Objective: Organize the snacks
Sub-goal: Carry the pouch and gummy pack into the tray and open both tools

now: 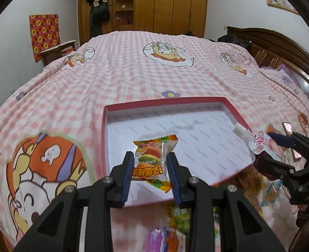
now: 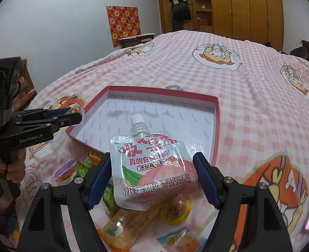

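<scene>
My left gripper (image 1: 150,157) is shut on a small burger-print gummy packet (image 1: 152,159), held above the near left part of a shallow red-rimmed box (image 1: 165,101) with a white bottom. The box lies on the pink checked bed. My right gripper (image 2: 152,157) is shut on a peach jelly pouch (image 2: 152,174) with a white screw cap, its sides pressed by the blue pads, just short of the box (image 2: 217,115). In the left wrist view the right gripper (image 1: 263,149) and pouch (image 1: 261,145) hang at the box's right edge. Nothing lies in the box.
Several loose snacks lie on the bedspread beneath the grippers: a yellow jelly cup (image 2: 175,210), a clear bottle-shaped pack (image 2: 122,224), burger packets (image 2: 70,172). A phone (image 1: 287,127) lies right of the box. A person's hand (image 2: 11,168) grips the left handle. A wardrobe (image 1: 165,6) stands behind the bed.
</scene>
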Demonstrator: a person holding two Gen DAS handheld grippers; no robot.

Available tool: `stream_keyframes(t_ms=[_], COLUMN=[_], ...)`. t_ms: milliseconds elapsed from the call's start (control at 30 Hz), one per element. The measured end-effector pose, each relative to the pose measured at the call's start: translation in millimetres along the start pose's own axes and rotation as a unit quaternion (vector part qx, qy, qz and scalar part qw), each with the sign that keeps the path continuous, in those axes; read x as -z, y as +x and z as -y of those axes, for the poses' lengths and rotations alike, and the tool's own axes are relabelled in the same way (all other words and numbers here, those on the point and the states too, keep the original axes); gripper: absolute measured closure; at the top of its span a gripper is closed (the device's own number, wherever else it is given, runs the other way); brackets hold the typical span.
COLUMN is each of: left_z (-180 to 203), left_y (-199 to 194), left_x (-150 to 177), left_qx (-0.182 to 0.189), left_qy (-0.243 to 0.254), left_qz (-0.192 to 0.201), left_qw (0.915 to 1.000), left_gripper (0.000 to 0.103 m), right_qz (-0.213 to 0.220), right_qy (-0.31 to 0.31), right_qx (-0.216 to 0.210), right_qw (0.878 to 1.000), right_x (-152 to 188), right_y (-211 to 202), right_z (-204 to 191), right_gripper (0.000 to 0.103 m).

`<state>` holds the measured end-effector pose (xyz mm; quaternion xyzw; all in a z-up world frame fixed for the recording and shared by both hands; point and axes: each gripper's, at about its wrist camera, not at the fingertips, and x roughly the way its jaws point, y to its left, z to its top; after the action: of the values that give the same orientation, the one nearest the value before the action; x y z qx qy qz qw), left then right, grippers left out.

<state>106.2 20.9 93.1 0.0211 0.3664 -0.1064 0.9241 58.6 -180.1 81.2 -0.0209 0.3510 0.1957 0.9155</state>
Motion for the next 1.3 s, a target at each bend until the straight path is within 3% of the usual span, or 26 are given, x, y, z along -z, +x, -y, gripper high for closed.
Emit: stream_keyframes(t_ms=[433, 833, 1067, 1133, 1300], left_z=[3, -6, -7, -6, -4], left_y=[51, 100, 102, 102, 97], left_x=[-36, -40, -40, -39, -40], left_qx=[-0.005, -0.031, -0.039, -0.043, -0.034], left_qy=[0.000, -0.004, 0.000, 0.004, 0.002], left_qz=[-0.008, -0.035, -0.027, -0.025, -0.024], left_qw=[1.0000, 0.9989, 0.9989, 0.9988, 0.9991], left_gripper=[0.069, 0.069, 0.068, 0.066, 0.044], right_qz=[-0.007, -0.035, -0.048, -0.055, -0.049], right_qy=[0.009, 0.032, 0.037, 0.035, 0.036], right_qx=[0.018, 0.031, 0.032, 0.035, 0.037], right_qw=[1.000, 0.998, 0.998, 0.997, 0.997], right_x=[-40, -47, -52, -52, -54], right_y=[47, 96, 108, 112, 110], right_z=[23, 44, 48, 47, 47], right_gripper=[0.025, 0.025, 0.025, 0.025, 0.024])
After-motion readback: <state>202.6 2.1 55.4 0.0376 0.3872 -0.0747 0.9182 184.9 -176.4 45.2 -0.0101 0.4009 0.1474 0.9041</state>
